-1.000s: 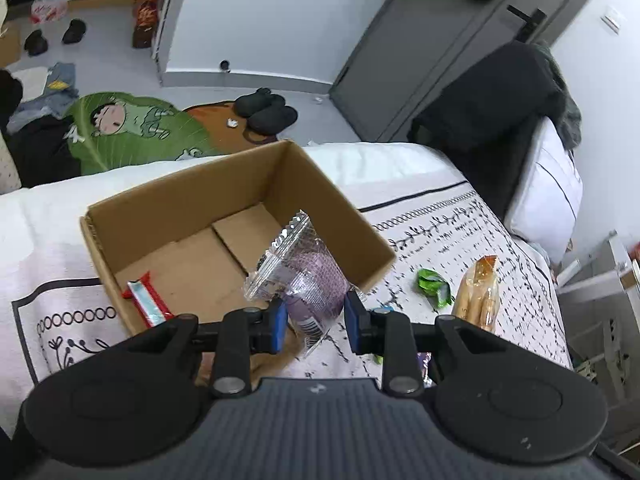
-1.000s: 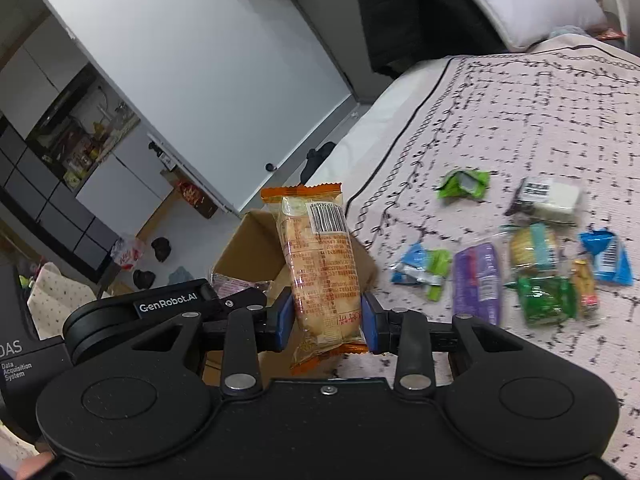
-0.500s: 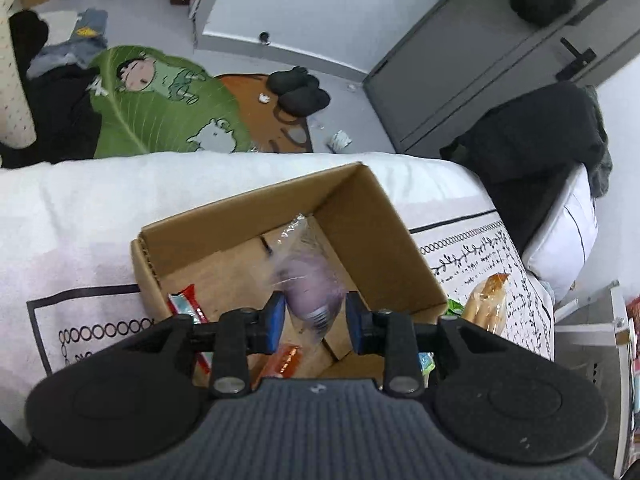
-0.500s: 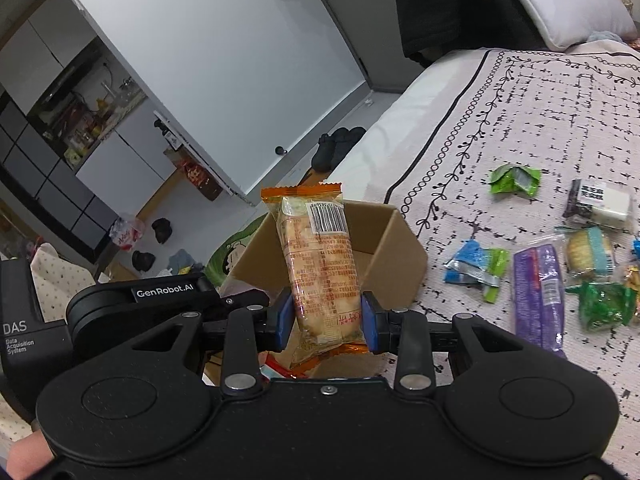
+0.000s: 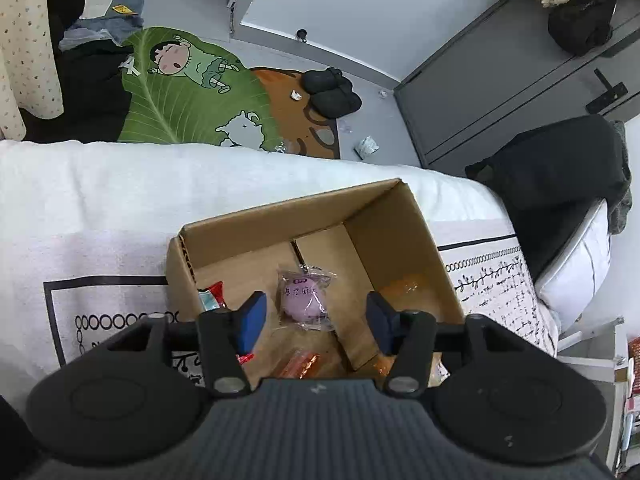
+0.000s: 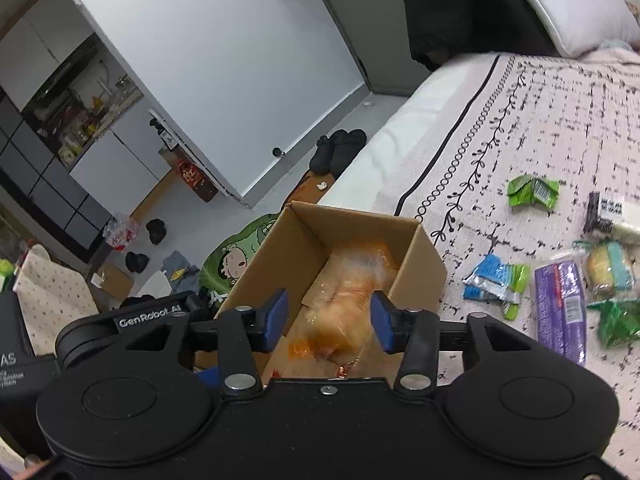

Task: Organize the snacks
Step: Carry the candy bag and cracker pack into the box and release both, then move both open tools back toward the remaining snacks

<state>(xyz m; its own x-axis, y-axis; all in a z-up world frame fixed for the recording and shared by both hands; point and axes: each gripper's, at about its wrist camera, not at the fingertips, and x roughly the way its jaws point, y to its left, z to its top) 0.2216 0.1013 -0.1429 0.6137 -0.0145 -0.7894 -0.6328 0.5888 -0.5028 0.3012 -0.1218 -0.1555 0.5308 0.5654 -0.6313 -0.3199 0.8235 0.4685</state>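
Left wrist view: the left gripper [image 5: 314, 314] hangs over the cardboard box [image 5: 384, 216] on the bed [image 5: 80, 200], its fingers now spread wide and empty. The purple snack packet [image 5: 305, 297] they pinched a second ago lies flat on the box floor, its crimped end towards the far wall and its long axis running front to back, beside a red-wrapped bar [image 5: 212, 294] at the left wall. Right of that, the right gripper [image 6: 329, 322] has also parted its fingers; the orange biscuit pack [image 6: 348, 300] is a blur dropping into the box, lengthwise along it. Two more are stowed, I'd say; the loose snacks [image 6: 560, 280] on the bedspread remain.
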